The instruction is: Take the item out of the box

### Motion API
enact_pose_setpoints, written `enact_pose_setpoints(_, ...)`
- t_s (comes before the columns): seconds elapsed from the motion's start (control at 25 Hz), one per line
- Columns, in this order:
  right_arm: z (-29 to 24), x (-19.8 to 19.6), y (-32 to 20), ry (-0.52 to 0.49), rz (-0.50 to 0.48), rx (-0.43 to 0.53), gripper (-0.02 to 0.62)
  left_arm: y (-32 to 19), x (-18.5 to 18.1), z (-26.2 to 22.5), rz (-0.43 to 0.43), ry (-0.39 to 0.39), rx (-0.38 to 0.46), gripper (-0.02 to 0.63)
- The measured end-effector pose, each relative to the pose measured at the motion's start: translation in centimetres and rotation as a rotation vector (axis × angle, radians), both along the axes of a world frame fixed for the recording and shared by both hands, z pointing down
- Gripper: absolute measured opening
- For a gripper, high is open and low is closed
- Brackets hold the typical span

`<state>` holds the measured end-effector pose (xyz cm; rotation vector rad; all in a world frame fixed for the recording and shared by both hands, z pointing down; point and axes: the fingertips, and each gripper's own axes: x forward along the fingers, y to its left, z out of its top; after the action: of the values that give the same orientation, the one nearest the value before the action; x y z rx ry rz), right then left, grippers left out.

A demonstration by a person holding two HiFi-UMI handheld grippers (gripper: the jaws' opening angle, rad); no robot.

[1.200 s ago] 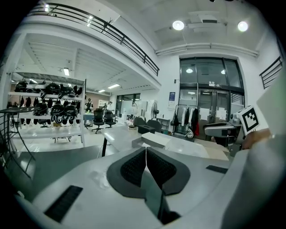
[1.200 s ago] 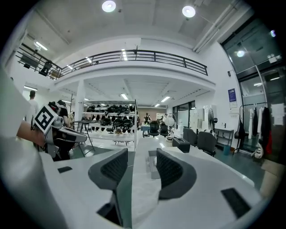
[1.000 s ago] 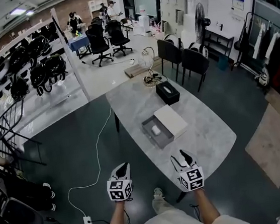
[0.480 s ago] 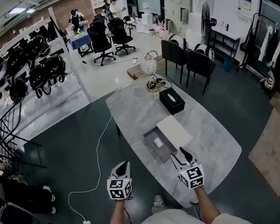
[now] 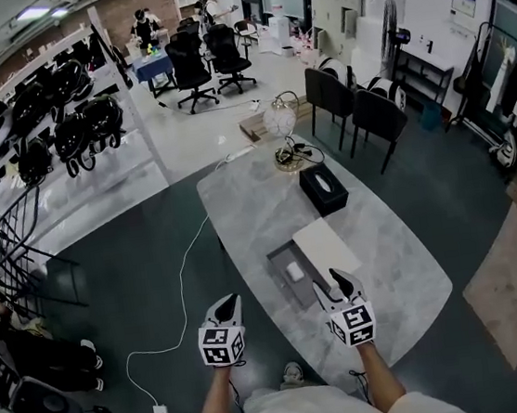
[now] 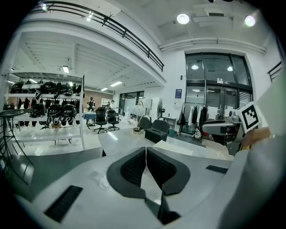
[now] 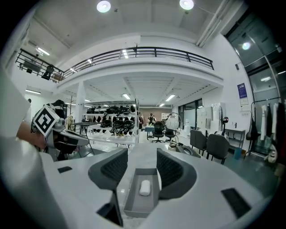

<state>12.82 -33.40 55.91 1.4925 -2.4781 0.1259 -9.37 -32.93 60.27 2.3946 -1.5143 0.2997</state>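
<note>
The grey box [image 5: 291,281] lies open on the marble counter [image 5: 388,269] at the centre of the head view, and the small white item [image 5: 293,269] rests on its floor. A white lid [image 5: 327,243] lies flat against the box's right side, and a black tissue box [image 5: 323,189] stands further up the counter. The right claw [image 5: 331,284] is held over the counter's near part, just below the box, with its jaws spread apart and nothing between them. In the right gripper view that claw [image 7: 142,154] frames the box [image 7: 134,203] and the item [image 7: 145,187] in its gap, both a little ahead of the tips. The left claw [image 5: 227,306] sits at the lower left of centre, off the counter's edge over the dark floor [image 5: 137,281]. In the left gripper view its [image 6: 146,152] pads are closed together and empty.
</note>
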Motion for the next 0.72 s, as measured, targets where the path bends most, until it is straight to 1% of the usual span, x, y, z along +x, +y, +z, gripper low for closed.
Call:
enact_pose_setpoints(0.32,1.7,-0.4,-1.3,-0.009,-0.014,-0.037,0.201,-1.1,-0.5,0.9,-0.010,-0.017,-0.026,0.020)
enact_pose_setpoints(0.72,3.2,-0.8,-2.9,-0.004,-0.028,-0.075,0.201,-2.3,-0.5,2.1,-0.012,-0.014,-0.057,0.020)
